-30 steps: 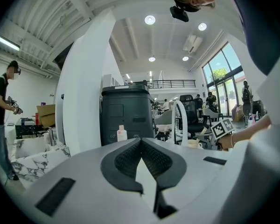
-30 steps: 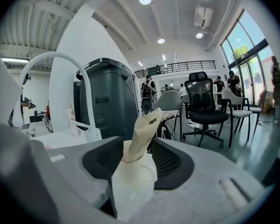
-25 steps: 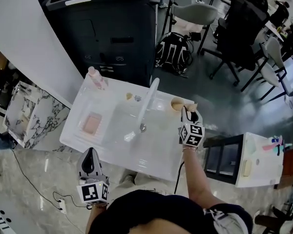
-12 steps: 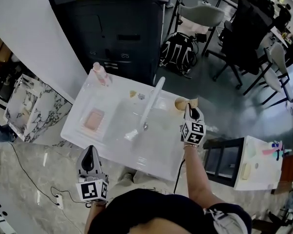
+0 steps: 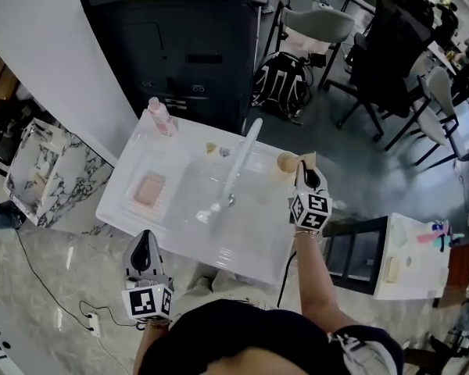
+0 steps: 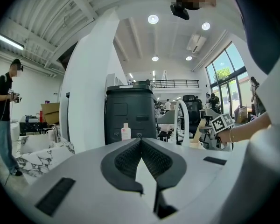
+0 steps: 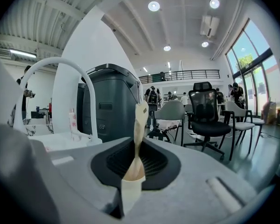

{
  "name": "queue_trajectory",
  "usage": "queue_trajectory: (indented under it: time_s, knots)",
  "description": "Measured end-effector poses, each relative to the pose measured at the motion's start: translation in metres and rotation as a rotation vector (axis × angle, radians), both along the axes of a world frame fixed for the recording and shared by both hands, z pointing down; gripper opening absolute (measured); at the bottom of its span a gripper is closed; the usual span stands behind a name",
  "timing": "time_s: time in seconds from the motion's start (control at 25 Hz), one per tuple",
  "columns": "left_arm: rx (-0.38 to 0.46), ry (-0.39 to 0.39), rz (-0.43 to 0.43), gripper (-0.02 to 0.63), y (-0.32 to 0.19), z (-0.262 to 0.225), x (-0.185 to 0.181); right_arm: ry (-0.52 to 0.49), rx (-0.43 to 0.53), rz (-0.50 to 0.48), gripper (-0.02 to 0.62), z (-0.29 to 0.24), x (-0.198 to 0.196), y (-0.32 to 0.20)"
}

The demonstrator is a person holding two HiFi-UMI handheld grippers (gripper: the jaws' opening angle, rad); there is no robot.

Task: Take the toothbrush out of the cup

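Beige toothbrush (image 7: pixel 139 125) is pinched in the closing jaws of the right gripper (image 5: pixel 303 170), just beside the cup (image 5: pixel 285 162). Jaws of the left gripper (image 6: pixel 141 146) are pressed together, empty.

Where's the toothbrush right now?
In the right gripper view the toothbrush stands upright between the right tongs, which are closing on it. From the head view, that's at the sink's far right corner, right beside the cup.
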State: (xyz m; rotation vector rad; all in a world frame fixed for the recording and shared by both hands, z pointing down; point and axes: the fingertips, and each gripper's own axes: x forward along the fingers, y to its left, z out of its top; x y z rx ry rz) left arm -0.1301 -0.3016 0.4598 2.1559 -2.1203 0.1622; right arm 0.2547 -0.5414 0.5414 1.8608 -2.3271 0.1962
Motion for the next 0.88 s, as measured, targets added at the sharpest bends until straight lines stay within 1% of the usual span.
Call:
queue_trajectory:
  time_s: [0.16,0.48,0.76,0.88]
  knots:
    - [0.007,0.009,0.019,0.003,0.003,-0.002,0.002,-0.043,0.043,0.005,0.035,-0.025,0.001,0.012]
    - [0.015,0.022,0.065,0.003,0.009,-0.001,0.004,-0.076,0.132,0.019,0.035,-0.07,0.004,0.042]
    - [0.026,0.03,0.117,0.003,0.017,0.001,0.007,-0.112,0.178,0.054,0.035,-0.094,0.012,0.073]
    - [0.027,0.03,0.148,0.003,0.022,0.0,0.009,-0.108,0.202,0.069,0.035,-0.103,0.012,0.091]
